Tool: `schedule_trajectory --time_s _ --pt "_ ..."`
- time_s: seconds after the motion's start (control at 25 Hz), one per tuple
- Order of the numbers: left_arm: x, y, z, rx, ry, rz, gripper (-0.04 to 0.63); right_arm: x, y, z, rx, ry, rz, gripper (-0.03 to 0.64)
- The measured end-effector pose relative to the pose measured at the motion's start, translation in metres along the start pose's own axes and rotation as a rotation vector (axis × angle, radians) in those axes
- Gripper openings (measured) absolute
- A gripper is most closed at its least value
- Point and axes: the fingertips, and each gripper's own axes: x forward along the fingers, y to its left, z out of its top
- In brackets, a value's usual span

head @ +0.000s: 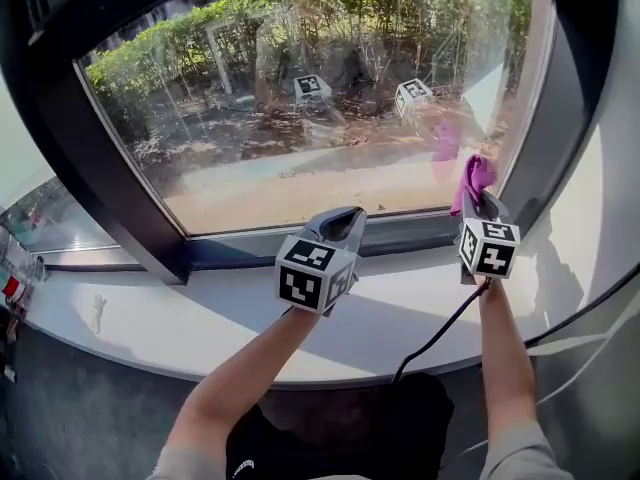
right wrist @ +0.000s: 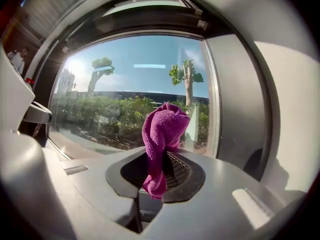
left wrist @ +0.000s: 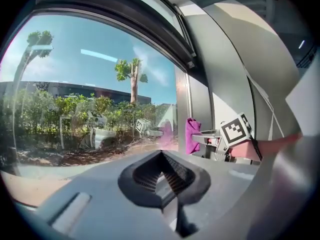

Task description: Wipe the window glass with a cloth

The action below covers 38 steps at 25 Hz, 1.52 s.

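Over the white sill (head: 180, 328), left of centre, your left gripper (head: 340, 224) hangs w/ jaws pressed together, nothing btwn them, aimed at the bottom edge of the window glass (head: 300, 98). Further right, your right gripper (head: 479, 196) is pinching a magenta cloth (head: 478, 174), bunched & sticking up past the jaws. Cloth sits near the glass's lower right corner, just beside the dark frame (head: 545, 138); can't tell if it touches the pane.

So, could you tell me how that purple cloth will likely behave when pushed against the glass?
Probably floppy: the purple cloth bunches above the right gripper and a tail droops below. Likely light, held by one pinch; its fuzzy weave should drag on the window glass.
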Motion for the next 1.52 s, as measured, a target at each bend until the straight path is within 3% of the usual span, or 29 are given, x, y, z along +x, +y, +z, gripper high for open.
schedule_trajectory --time_s 0.44,0.72,0.8,0.92,1.24,1.52 --pt "0.014 -0.008 -0.031 -0.003 0.057 -0.021 0.0 0.033 -0.103 -0.084 0.032 0.161 -0.326 0.077" --pt "0.003 0.004 -0.035 0.0 0.067 -0.004 0.002 0.044 -0.121 -0.104 0.105 0.216 -0.369 0.077" --pt "-0.001 0.011 -0.037 -0.005 0.066 0.004 0.0 0.046 -0.118 -0.11 0.151 0.218 -0.346 0.077" --pt "-0.006 0.021 -0.044 -0.022 0.068 0.025 0.0 0.049 -0.098 -0.114 0.231 0.208 -0.239 0.074" --pt "-0.023 0.039 -0.058 -0.059 0.063 0.075 0.0 0.052 -0.002 -0.099 0.165 0.184 0.018 0.074" --pt "-0.056 0.078 -0.07 -0.081 0.055 0.139 0.0 0.054 0.101 -0.089 0.167 0.161 0.18 0.074"
